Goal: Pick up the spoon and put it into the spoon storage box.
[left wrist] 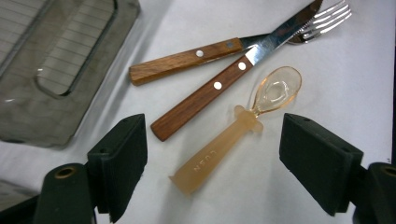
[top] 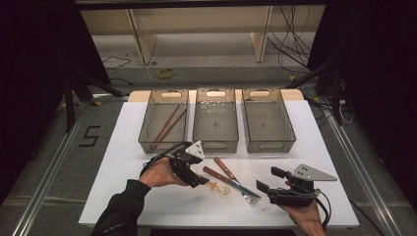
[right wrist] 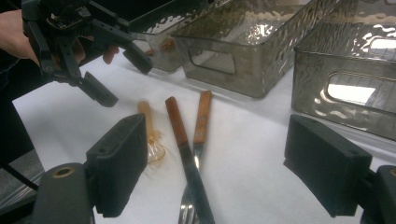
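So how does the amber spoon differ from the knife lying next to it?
The amber spoon is translucent plastic in one piece; the knife has a brown wooden handle with two rivets and a metal blade. The spoon looks shorter and lies alone, while the knife's blade crosses over the fork. The spoon lies between the left gripper's open jaws; the knife lies beyond them. Both rest flat on the white table.

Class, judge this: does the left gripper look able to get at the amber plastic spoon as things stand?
Probably yes. The left gripper hovers open over the amber plastic spoon, whose handle lies apart from the knife.
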`<state>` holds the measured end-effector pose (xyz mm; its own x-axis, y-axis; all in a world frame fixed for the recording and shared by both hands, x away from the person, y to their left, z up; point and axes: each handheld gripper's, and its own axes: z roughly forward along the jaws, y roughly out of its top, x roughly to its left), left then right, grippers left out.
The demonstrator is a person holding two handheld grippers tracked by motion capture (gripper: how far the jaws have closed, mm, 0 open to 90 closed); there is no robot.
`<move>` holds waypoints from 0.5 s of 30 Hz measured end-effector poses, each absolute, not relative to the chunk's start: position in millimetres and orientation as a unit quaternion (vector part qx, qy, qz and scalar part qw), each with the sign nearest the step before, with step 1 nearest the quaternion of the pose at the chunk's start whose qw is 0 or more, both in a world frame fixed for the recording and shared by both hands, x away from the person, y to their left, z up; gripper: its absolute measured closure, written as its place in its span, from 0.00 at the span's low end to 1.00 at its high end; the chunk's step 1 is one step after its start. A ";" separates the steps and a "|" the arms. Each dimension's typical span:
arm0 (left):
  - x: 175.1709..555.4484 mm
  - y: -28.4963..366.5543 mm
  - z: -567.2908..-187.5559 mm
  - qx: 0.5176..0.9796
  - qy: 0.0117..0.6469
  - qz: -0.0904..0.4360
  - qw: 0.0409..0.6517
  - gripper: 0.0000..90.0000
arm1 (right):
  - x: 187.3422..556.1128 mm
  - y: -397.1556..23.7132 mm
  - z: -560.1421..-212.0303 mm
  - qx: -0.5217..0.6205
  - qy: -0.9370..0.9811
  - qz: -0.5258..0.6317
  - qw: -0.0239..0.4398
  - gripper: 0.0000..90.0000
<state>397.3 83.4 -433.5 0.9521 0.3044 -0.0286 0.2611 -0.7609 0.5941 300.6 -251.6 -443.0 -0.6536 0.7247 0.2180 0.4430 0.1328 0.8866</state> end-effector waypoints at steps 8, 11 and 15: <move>394.0 69.8 -445.5 0.949 0.122 0.026 0.290 0.28 | 300.1 -250.5 -443.2 0.394 0.742 0.525 0.133 0.25; 393.9 67.1 -450.0 0.954 0.114 0.024 0.277 0.29 | 300.2 -250.5 -443.2 0.394 0.743 0.525 0.133 0.25; 395.6 65.8 -454.0 0.957 0.111 0.028 0.266 0.32 | 300.4 -250.4 -443.7 0.394 0.743 0.524 0.132 0.25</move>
